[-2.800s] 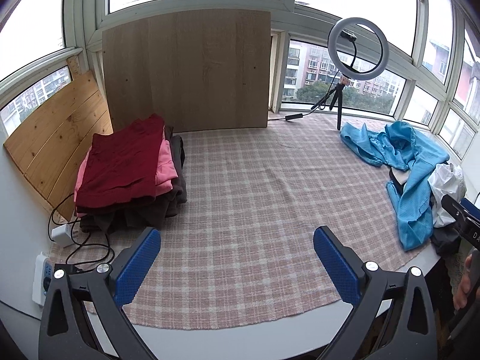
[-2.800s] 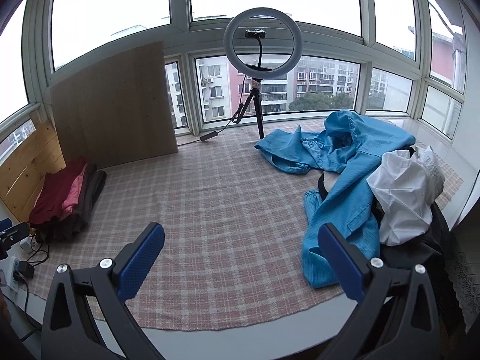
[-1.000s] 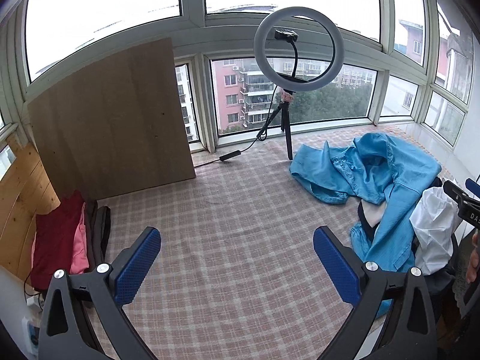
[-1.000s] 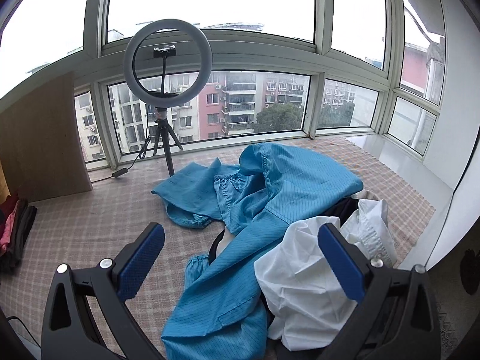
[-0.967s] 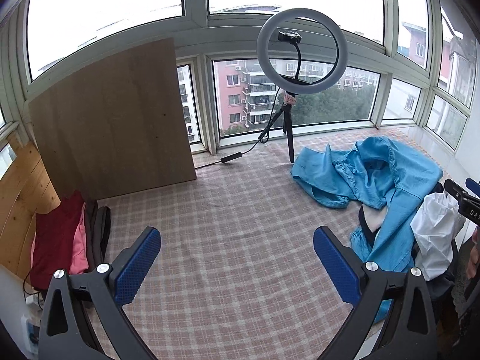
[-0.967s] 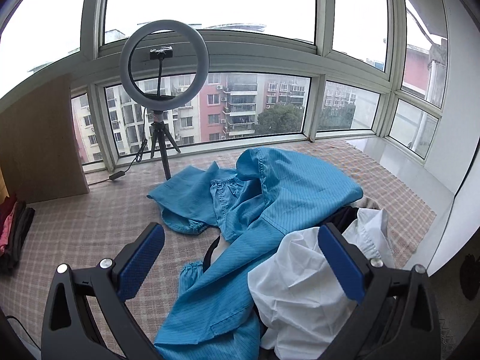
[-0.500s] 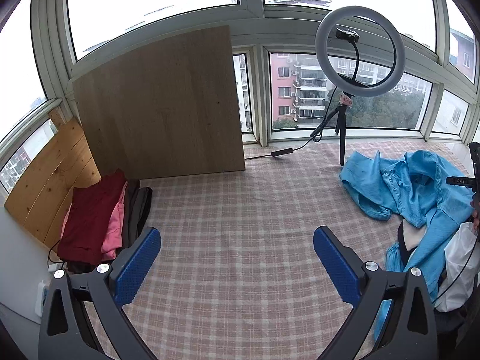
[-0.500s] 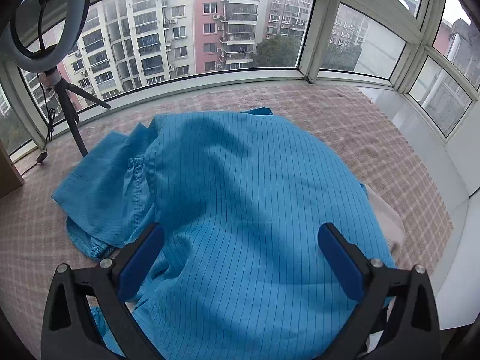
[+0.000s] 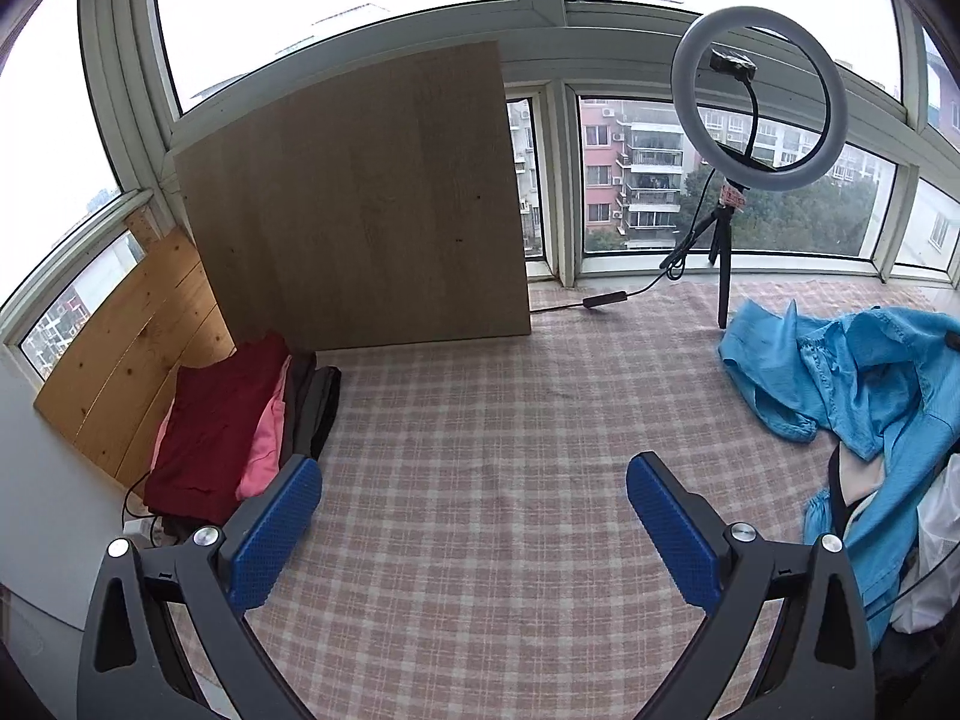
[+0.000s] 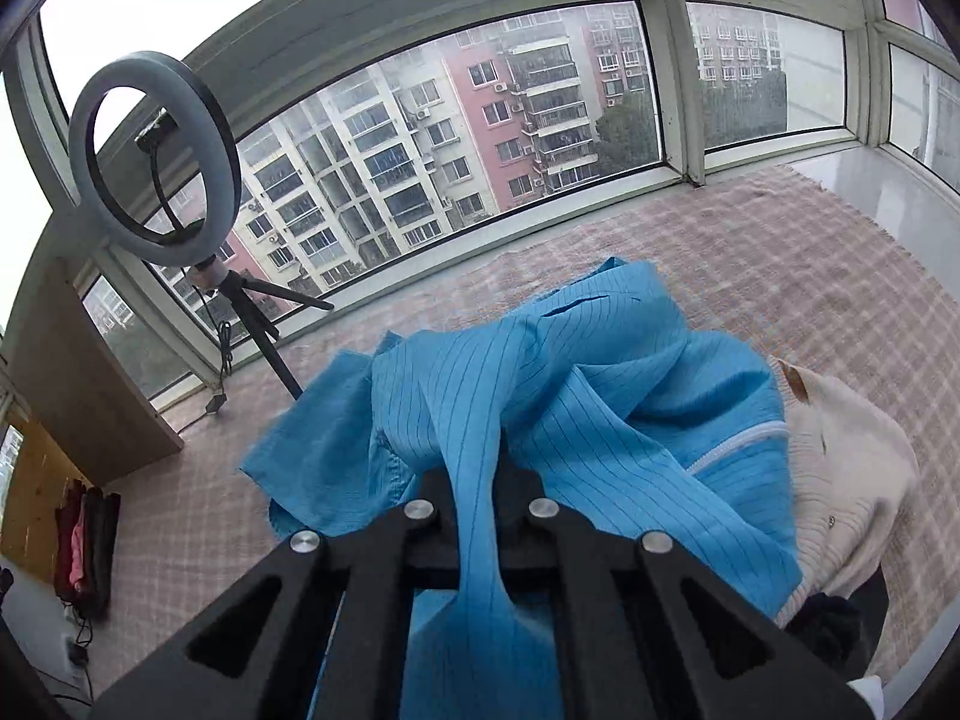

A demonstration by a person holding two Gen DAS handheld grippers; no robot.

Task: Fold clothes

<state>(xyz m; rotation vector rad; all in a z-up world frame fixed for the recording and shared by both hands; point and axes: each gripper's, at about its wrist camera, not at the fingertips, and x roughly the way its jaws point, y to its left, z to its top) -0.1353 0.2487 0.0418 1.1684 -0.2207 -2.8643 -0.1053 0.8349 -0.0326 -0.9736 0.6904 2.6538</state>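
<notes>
- Blue garment (image 10: 600,396) lies crumpled at the worktop's right end, over a cream sweater (image 10: 852,474).
- Right gripper (image 10: 480,480) has its fingers clamped on a fold, likely to drag it clear of the heap.
- Left gripper (image 9: 474,516) hovers over bare checked cloth (image 9: 480,408), fingers apart, holding nothing.

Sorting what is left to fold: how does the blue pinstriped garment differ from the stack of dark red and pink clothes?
The blue pinstriped garment lies crumpled and unfolded; the stack of dark red and pink clothes is folded flat. The garment is clamped in the right gripper; nothing touches the stack. Both rest on the pink checked cloth.
</notes>
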